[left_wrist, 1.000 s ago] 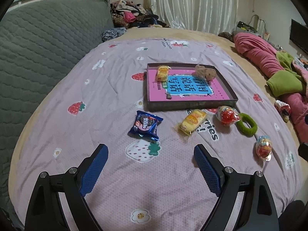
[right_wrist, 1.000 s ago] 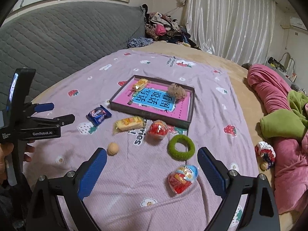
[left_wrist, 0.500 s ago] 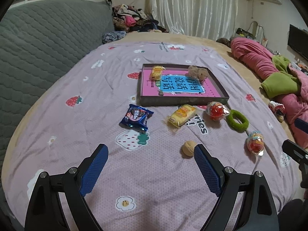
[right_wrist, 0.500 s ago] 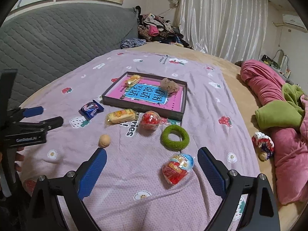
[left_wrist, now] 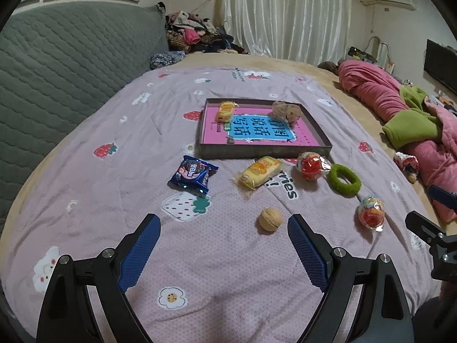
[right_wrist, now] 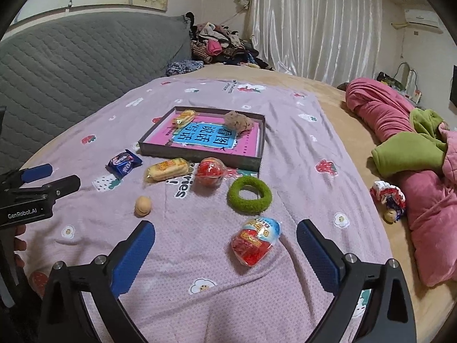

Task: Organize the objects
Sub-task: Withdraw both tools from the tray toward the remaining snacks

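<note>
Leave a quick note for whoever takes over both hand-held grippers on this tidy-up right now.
Left hand-held gripper: open, empty, walnut just ahead near its right finger.
Right hand-held gripper: jaws just opened wider, empty, egg pack lies between them, untouched.
In the tray: one yellow snack and a plush toy.
Still on the blanket: blue packet, second yellow snack, red egg, green ring, walnut, egg pack.

A lilac blanket (left_wrist: 114, 200) printed with red strawberries and white flowers carries a dark tray (left_wrist: 265, 152) lined pink and blue, a navy biscuit packet (left_wrist: 192, 175), a yellow cake wrapper (left_wrist: 258, 171), a green ring (left_wrist: 343, 179) and a tan walnut (left_wrist: 270, 219).
</note>
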Motion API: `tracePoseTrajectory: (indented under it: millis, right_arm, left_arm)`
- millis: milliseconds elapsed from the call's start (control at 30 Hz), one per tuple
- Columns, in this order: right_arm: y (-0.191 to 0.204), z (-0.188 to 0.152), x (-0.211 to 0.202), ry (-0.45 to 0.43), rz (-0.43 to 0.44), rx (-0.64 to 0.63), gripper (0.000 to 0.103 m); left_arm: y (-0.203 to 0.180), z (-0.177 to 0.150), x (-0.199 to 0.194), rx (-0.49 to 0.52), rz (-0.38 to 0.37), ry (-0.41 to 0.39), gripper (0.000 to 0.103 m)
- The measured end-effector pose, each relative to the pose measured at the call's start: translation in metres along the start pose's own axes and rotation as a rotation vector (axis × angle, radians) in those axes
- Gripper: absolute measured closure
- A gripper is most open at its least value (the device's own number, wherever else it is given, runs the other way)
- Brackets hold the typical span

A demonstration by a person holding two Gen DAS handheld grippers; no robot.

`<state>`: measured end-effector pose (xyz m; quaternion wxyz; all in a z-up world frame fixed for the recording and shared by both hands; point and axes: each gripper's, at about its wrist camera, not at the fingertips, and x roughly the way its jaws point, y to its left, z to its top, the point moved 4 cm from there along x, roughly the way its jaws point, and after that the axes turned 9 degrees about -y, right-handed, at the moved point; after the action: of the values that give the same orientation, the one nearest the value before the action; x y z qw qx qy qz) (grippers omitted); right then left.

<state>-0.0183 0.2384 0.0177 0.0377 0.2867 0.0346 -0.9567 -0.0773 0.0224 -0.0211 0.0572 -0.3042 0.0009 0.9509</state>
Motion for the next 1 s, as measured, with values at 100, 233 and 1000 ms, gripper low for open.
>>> tracePoseTrajectory:
  millis: [100, 233, 1000]
  right_arm:
    - [-0.003, -0.003, 0.0, -0.005, 0.0, 0.012, 0.001]
    - [-0.008, -0.006, -0.001, -0.011, 0.004, 0.038, 0.001]
    - [-0.019, -0.028, 0.009, 0.0, -0.028, 0.088, 0.001]
  left_arm:
    - [-0.003, -0.003, 0.003, -0.003, -0.01, 0.011, 0.012]
    - [-0.011, -0.01, 0.008, -0.011, -0.029, 0.021, 0.012]
    - [-0.031, -0.034, 0.028, 0.027, -0.037, 0.062, 0.012]
